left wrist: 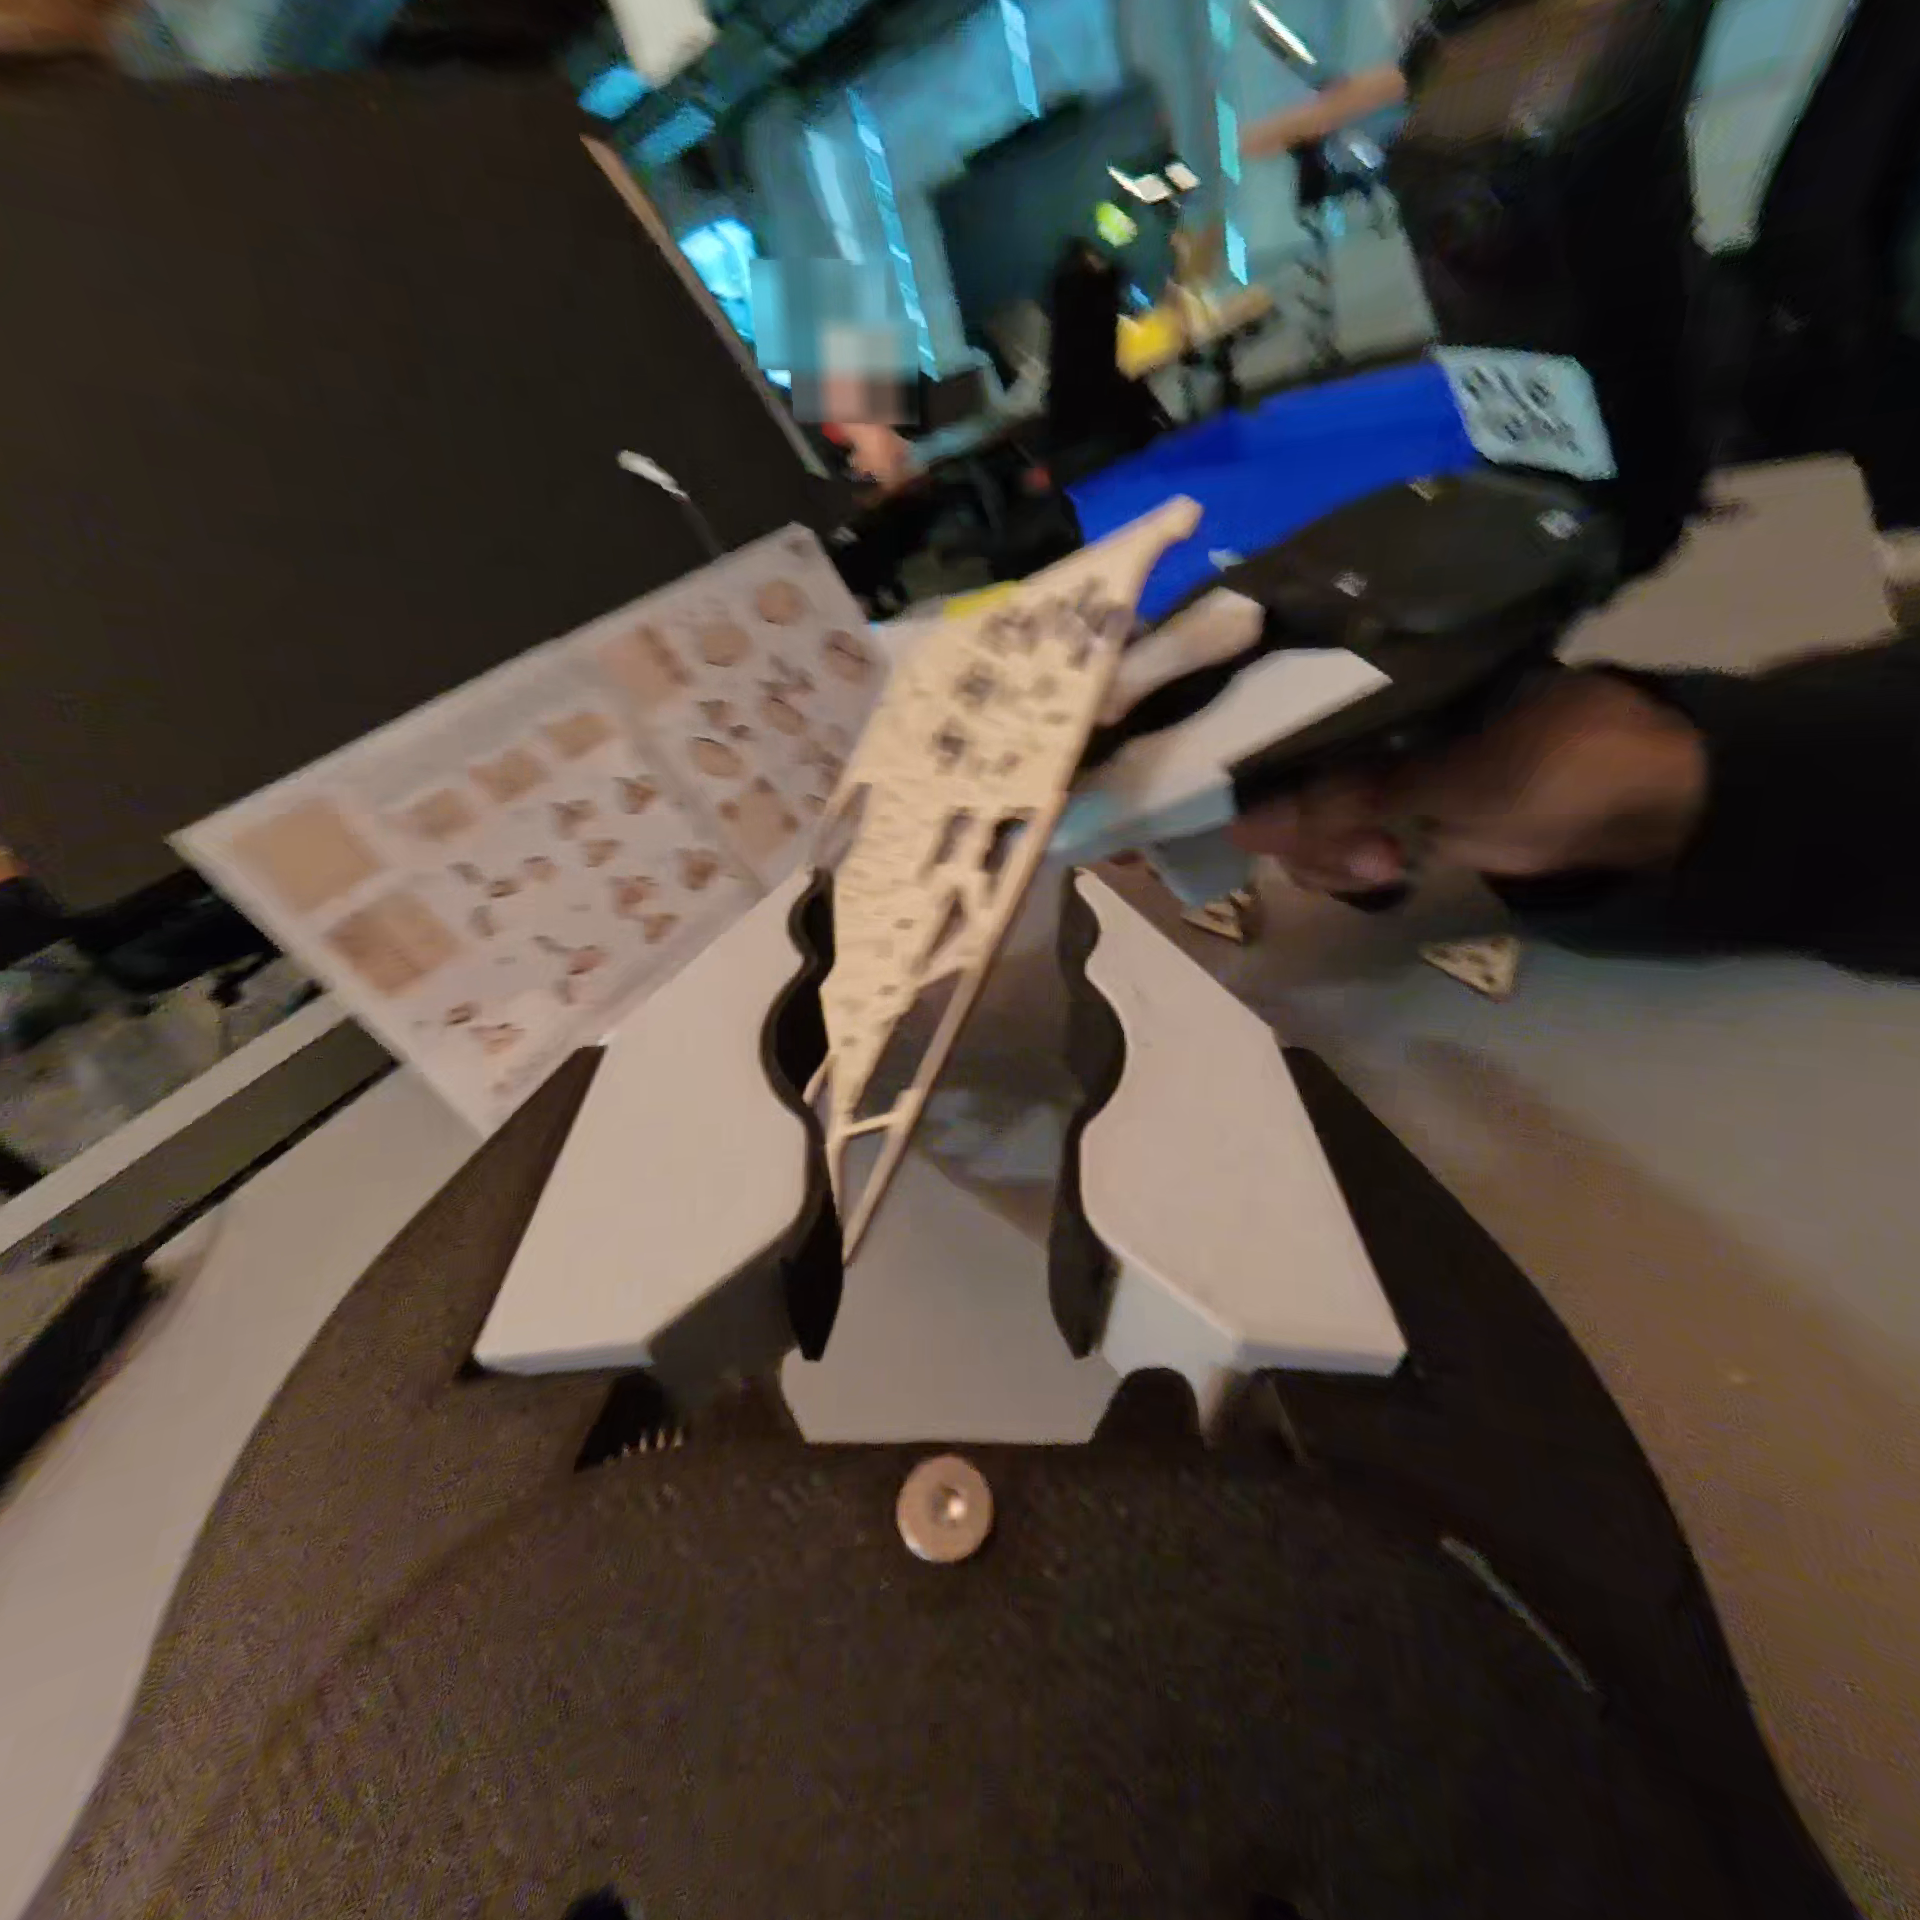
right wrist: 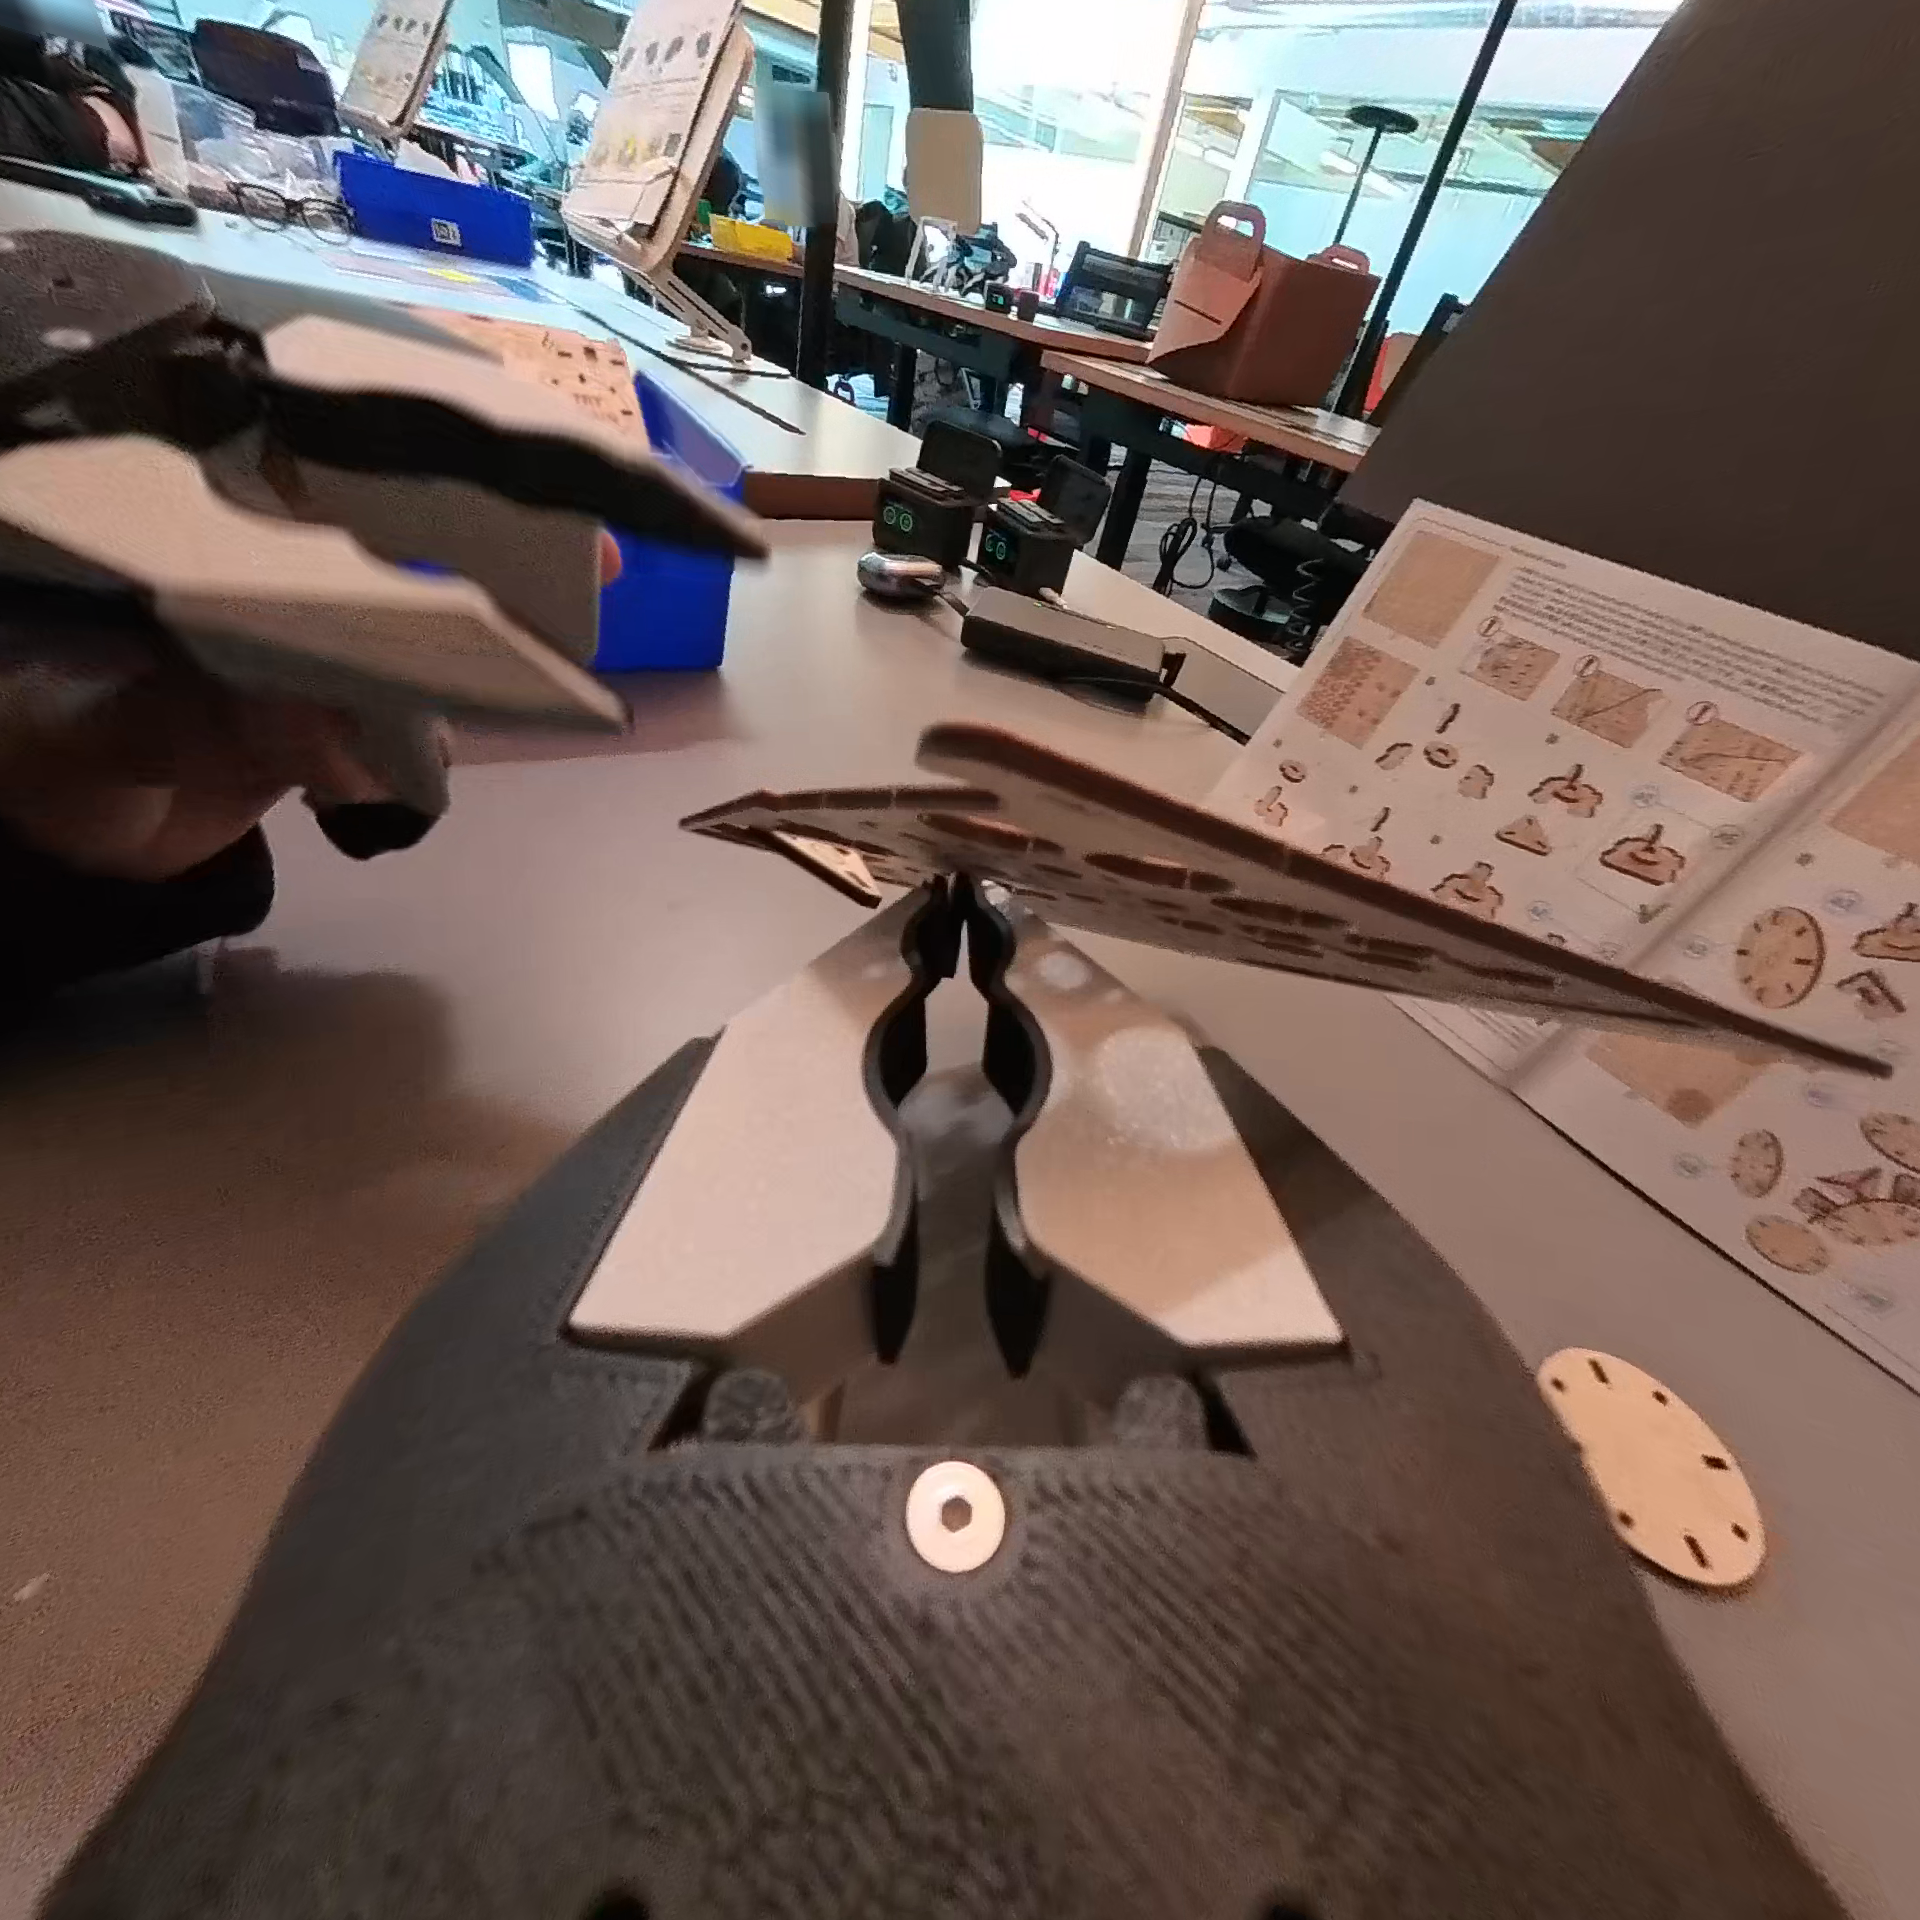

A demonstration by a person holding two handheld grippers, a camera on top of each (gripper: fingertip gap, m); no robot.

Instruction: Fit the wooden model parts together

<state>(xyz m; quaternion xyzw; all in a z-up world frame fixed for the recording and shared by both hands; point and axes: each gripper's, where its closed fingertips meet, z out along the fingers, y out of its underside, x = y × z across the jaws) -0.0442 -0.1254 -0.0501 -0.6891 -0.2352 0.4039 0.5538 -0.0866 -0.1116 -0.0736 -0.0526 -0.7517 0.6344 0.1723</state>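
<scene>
On the surface: grey surface [right wrist: 520, 987] carries an open instruction leaflet [right wrist: 1558, 779], a round wooden disc [right wrist: 1652, 1475], two small triangular wooden pieces [left wrist: 1475, 961] and a blue bin [right wrist: 665, 582].
Right tongs: right tongs [right wrist: 956, 899] are clenched, tips pinching the near edge of a thin laser-cut wooden sheet [right wrist: 1195, 883].
Sheet position: lifted clear of the surface, tilted, just in front of the leaflet; a small wedge-shaped piece [right wrist: 821, 862] hangs at its underside.
Left tongs: left tongs [left wrist: 940, 894] are released, jaws apart, gripping nothing; the sheet shows between the fingers but lies beyond them.
Spacing: right view puts the left tongs near the sheet's far end, not touching.
Hand: a hand [left wrist: 1455, 810] grips the right handle.
</scene>
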